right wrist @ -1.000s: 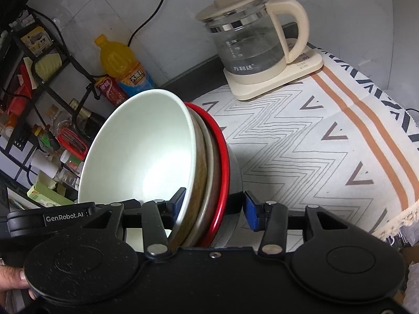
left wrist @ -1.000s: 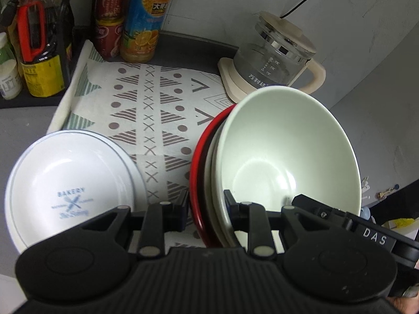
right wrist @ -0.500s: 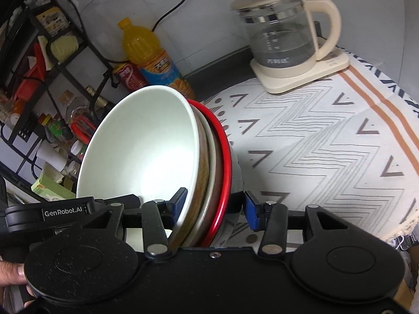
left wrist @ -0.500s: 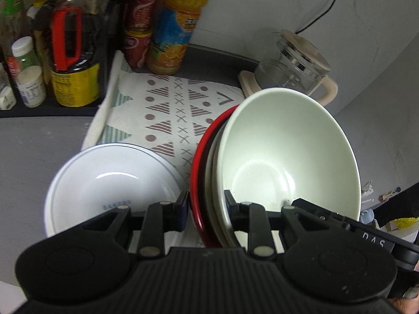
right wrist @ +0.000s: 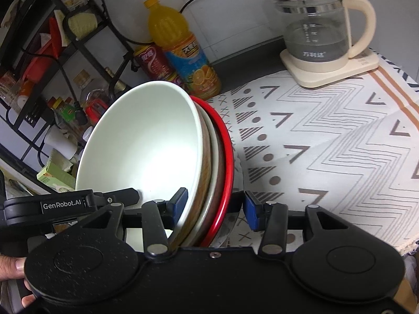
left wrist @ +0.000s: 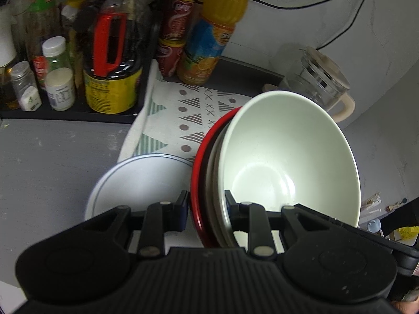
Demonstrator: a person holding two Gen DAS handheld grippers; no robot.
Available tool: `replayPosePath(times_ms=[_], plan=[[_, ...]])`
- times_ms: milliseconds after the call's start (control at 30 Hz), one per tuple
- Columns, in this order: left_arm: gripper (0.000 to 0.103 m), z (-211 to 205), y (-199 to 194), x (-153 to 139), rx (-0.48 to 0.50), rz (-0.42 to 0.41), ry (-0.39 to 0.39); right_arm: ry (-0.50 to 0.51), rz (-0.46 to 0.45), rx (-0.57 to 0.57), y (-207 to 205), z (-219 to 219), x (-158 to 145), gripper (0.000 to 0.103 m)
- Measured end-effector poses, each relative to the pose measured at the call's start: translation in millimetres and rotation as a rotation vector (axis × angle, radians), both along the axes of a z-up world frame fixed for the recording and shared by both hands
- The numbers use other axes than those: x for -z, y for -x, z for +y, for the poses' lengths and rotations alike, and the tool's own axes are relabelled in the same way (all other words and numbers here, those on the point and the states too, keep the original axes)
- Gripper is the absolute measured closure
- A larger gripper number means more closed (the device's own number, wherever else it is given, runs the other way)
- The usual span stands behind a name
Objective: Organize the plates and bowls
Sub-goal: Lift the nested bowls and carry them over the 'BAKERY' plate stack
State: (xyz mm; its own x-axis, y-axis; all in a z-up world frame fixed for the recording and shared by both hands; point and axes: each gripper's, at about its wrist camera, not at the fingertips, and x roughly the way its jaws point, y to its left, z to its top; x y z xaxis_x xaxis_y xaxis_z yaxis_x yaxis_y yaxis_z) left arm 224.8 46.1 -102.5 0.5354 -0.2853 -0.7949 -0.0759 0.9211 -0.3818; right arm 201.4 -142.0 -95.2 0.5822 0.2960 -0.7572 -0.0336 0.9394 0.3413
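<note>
Left wrist view: the left tongs (left wrist: pixel 205 209) are closed narrowly on the rims of a nested stack (left wrist: pixel 209 180), a pale green ceramic bowl (left wrist: pixel 288 162) sitting inside brownish dishes and a red-rimmed plate (left wrist: pixel 197 172). The stack is carried tilted, above the edge of the desk where the patterned cloth (left wrist: pixel 193 110) ends. Below it a white round plate with a thin blue rim line (left wrist: pixel 136 180) lies on the grey desk (left wrist: pixel 47 162). Most of the gathering looks done; setting the stack down remains, perhaps with that white plate. Bottles, jars and a red-handled jug (left wrist: pixel 110 60) crowd the back left corner.

Right wrist view: the right tongs (right wrist: pixel 216 205) grip the same stack from the opposite side, set somewhat wider, one pad inside the green bowl. A glass kettle on a cream base (right wrist: pixel 322 39) stands at the far right of the cloth, an orange juice bottle (right wrist: pixel 180 47) and a red can (right wrist: pixel 154 62) at the back wall. The cloth ahead is free.
</note>
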Motion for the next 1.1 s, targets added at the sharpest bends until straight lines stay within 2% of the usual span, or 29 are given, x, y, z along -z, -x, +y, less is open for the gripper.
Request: replayPosePath(times_ms=[367, 833, 1100], plan=[[0.078, 30, 2, 8, -0.046, 0.023, -0.011, 0.005, 0.033, -0.054, -11, 29, 10, 0.058], [0.078, 63, 8, 32, -0.092, 0.109, -0.021, 0.035, 0.137, -0.131, -16, 64, 36, 0.058], [0.078, 72, 8, 47, -0.100, 0.160, -0.017, 0.045, 0.190, -0.135, -18, 74, 45, 0.058]])
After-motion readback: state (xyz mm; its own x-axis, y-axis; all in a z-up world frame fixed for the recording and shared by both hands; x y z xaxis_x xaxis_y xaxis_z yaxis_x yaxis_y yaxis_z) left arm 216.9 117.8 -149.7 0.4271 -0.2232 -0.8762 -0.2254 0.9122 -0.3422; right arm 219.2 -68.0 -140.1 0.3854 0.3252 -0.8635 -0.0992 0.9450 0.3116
